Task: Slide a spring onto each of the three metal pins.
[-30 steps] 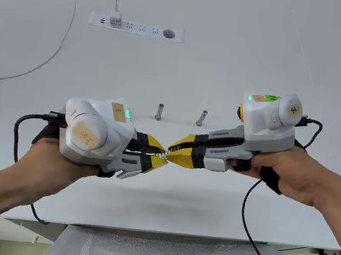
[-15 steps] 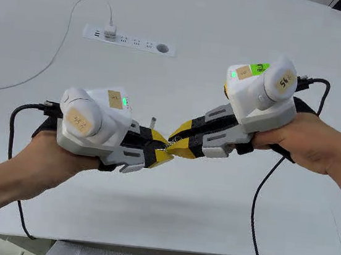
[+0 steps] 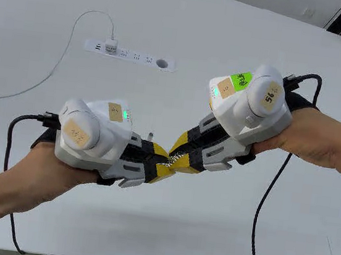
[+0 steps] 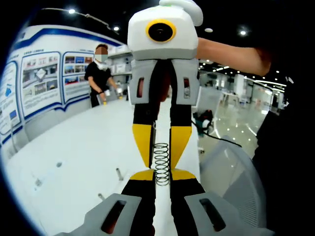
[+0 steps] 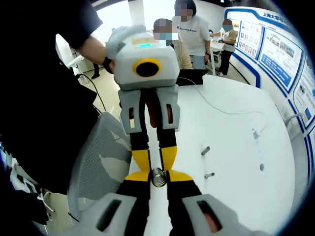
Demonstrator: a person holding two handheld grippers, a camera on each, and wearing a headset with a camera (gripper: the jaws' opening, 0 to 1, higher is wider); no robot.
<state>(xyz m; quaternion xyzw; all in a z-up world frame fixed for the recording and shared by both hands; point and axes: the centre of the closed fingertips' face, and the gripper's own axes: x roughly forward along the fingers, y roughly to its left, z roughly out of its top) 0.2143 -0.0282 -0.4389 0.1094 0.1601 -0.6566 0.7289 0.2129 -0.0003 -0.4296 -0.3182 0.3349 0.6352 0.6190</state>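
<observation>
The right gripper (image 3: 180,157) pinches the single spring (image 4: 161,160) at mid-frame, tip to tip with the left gripper (image 3: 163,166). The left's jaws sit narrowed at the spring's end, but I cannot tell if they grip. This looks like a hand-over before threading; next comes aligning with a pin. Two pins rest on the table (image 3: 207,231), right of centre: an upper pin (image 5: 205,150) and a lower pin (image 5: 209,175).

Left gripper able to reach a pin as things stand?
Probably not yet: the left gripper and right gripper both seem shut on the spring, tip to tip. The way to the pins looks open.
</observation>
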